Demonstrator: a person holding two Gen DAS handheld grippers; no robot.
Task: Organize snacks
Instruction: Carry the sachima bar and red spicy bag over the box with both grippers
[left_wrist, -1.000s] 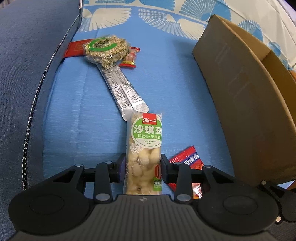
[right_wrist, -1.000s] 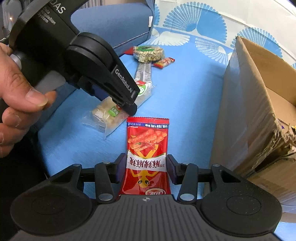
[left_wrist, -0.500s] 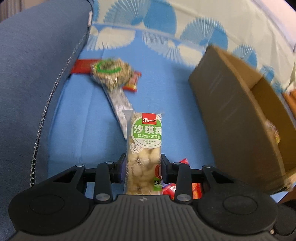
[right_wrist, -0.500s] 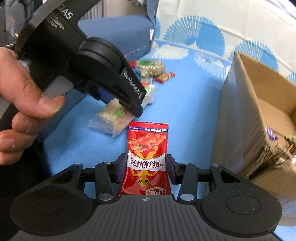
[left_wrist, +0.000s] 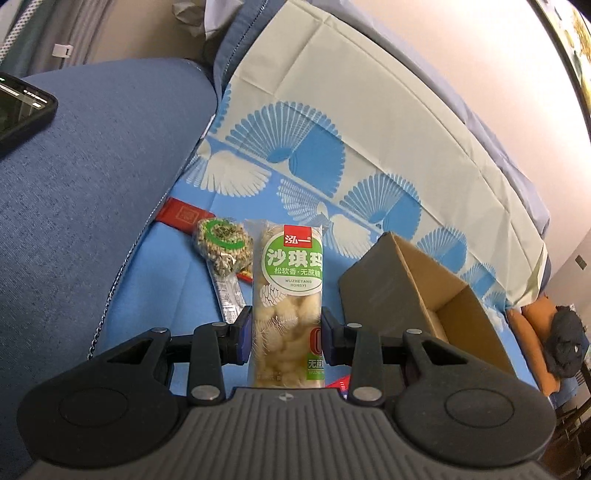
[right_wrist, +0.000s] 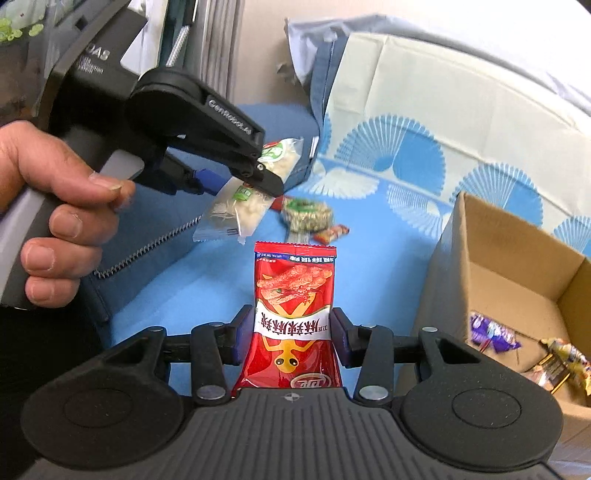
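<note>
Left gripper (left_wrist: 286, 328) clamps the clear sachima pack (left_wrist: 290, 310), right gripper (right_wrist: 293, 332) clamps the red spicy-snack packet (right_wrist: 293, 317); carry both w/ firm grip above the open brown cardboard box (right_wrist: 517, 280) at right of frame, release only inside.

Phone (left_wrist: 20, 110) on blue sofa arm (left_wrist: 92, 177); fan-print sheet (left_wrist: 332, 122).

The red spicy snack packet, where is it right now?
In the right wrist view, the red snack packet is clamped upright in the right gripper, lifted above the blue sheet, left of the cardboard box.
</note>
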